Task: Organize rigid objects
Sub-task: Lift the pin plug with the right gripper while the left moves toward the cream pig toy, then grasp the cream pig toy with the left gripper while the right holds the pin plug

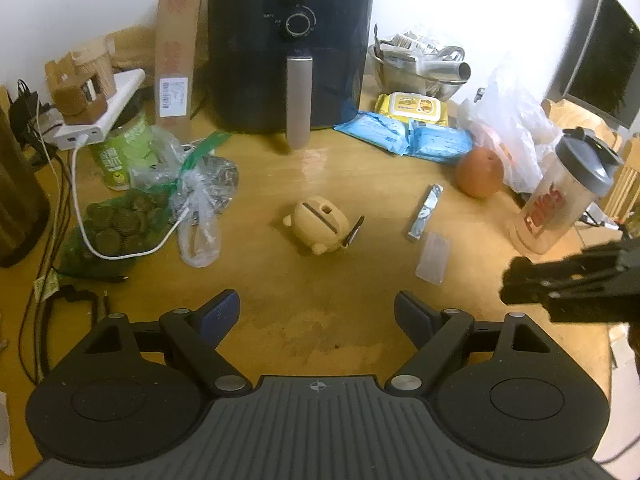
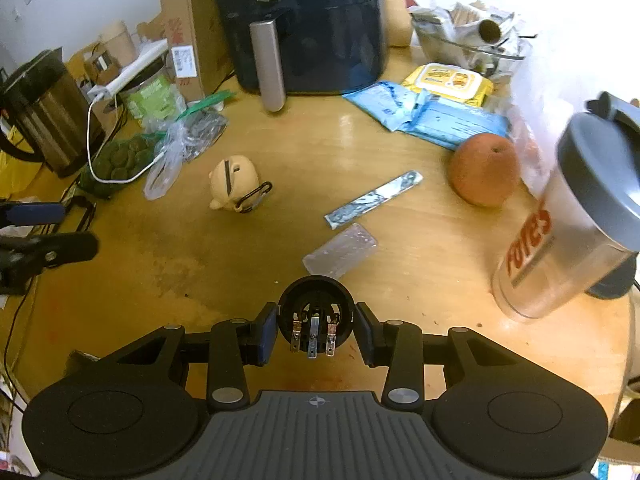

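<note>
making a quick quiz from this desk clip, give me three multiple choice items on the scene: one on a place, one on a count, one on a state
1. Where does the orange fruit lie?
A. beside the shaker bottle
B. on top of the air fryer
C. inside the metal bowl

2. How many round dials show on the air fryer's front?
A. one
B. two
C. four

3. What is the right gripper doing?
A. standing open and empty
B. shut on a black round plug part
C. shut on the fruit

Answers: 1 A, the fruit sits on the table just left of the bottle. 2 B, two dials sit one above the other. 3 B, both pads press the part's sides.
</note>
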The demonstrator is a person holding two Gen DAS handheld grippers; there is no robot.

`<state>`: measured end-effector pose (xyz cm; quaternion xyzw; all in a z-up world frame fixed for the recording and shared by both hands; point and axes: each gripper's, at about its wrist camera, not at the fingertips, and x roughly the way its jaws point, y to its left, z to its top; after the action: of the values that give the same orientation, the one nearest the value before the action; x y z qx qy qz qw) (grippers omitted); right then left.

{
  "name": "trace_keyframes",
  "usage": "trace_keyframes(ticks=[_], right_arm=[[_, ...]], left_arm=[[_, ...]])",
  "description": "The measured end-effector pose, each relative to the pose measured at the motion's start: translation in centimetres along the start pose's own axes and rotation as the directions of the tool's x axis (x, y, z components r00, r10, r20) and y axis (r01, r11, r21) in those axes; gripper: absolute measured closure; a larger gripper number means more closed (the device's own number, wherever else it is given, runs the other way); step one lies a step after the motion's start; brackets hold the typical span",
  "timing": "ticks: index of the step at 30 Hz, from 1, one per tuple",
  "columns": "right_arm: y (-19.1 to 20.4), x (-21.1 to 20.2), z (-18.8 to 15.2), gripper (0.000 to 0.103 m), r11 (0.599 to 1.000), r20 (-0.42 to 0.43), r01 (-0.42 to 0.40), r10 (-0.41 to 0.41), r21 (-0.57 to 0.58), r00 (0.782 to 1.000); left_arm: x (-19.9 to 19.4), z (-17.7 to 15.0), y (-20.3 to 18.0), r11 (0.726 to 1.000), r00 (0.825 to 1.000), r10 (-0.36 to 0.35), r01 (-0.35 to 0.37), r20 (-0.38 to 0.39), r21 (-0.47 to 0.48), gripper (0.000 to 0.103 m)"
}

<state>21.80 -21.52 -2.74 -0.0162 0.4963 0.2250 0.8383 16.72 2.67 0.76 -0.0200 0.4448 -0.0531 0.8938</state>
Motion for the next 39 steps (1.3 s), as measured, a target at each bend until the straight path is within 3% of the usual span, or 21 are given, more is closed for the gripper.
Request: trace_keyframes(ticks=[19, 25, 31, 34, 39], right_arm=[[-2.7, -3.1, -2.5, 0.060, 0.987, 0.034, 0.038, -0.044, 0.158, 0.998], [-3.5, -4.1, -3.5, 0.059, 0.979, 0.035, 0.068, -0.076, 0.193, 0.996], [-4.2, -5.0, -4.6, 0.059, 0.970, 0.033, 0.092, -0.102, 0.224, 0.994], [-4.3, -5.2, -5.0, 0.059, 0.968, 0.031, 0.098, -0.108, 0.232, 0.994], [-4.5, -5.6, -5.3, 0.059, 0.965, 0.037, 0.099, -0.111, 0.243, 0.993]], left_arm=[[10.1, 3.5, 1.7, 0.975, 0.992, -0.079, 0.057, -0.095, -0.215, 0.018], [12.8, 4.6, 2.3, 0.960, 0.994, -0.078, 0.052, -0.083, -0.273, 0.018], [14.7, 5.8, 0.9, 0.969, 0.993, -0.091, 0.072, -0.071, -0.238, 0.020], [15.2, 6.3, -0.3, 0.984, 0.998, -0.038, 0.028, -0.052, -0.175, 0.020], [15.8, 6.8, -1.0, 0.993, 1.000, -0.007, 0.005, -0.018, -0.120, 0.024]])
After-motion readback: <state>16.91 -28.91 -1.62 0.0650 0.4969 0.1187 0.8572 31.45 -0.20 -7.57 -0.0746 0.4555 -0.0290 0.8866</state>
